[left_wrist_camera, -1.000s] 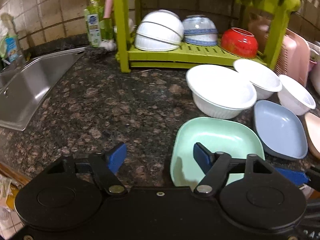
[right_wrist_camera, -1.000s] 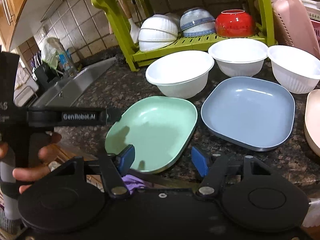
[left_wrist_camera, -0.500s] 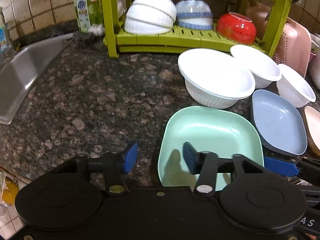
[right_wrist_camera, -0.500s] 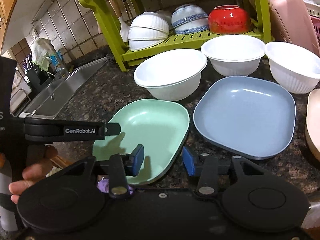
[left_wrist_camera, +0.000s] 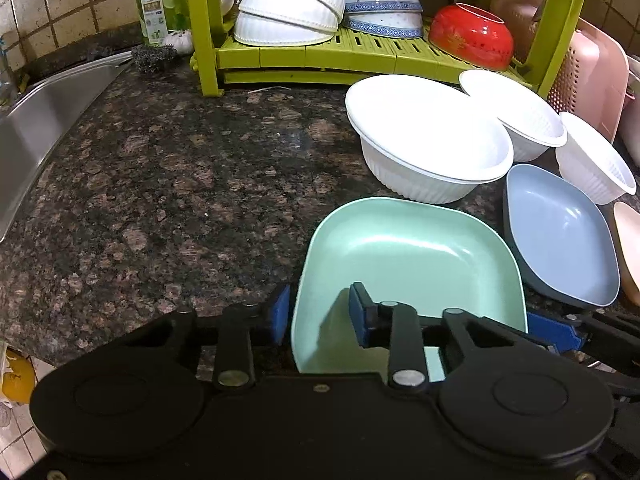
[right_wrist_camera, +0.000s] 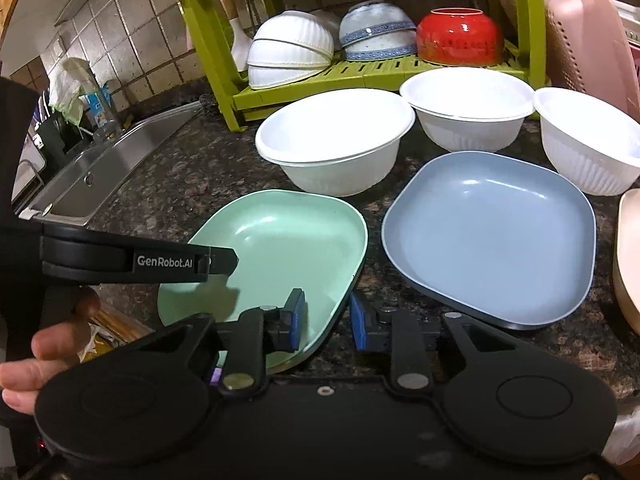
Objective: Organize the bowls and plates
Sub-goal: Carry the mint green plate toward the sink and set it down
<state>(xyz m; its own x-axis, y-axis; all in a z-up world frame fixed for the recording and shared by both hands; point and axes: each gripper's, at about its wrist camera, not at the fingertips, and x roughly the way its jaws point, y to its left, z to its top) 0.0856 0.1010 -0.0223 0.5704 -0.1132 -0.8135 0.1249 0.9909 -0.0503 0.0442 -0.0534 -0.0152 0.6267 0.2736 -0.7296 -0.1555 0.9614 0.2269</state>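
The green plate [left_wrist_camera: 412,256] lies on the granite counter [left_wrist_camera: 160,184]; both the left gripper [left_wrist_camera: 318,316] and right gripper [right_wrist_camera: 326,318] straddle its near rim, jaws narrowly parted (not yet pinching); glossy, stiff, likely slippery, so grip the raised rim.

The left gripper [left_wrist_camera: 318,316] straddles the near-left rim of the green plate [left_wrist_camera: 408,256], its jaws still apart.

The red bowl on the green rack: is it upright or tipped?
Tipped. The red bowl leans on its side on the green rack, its open mouth facing up and back.
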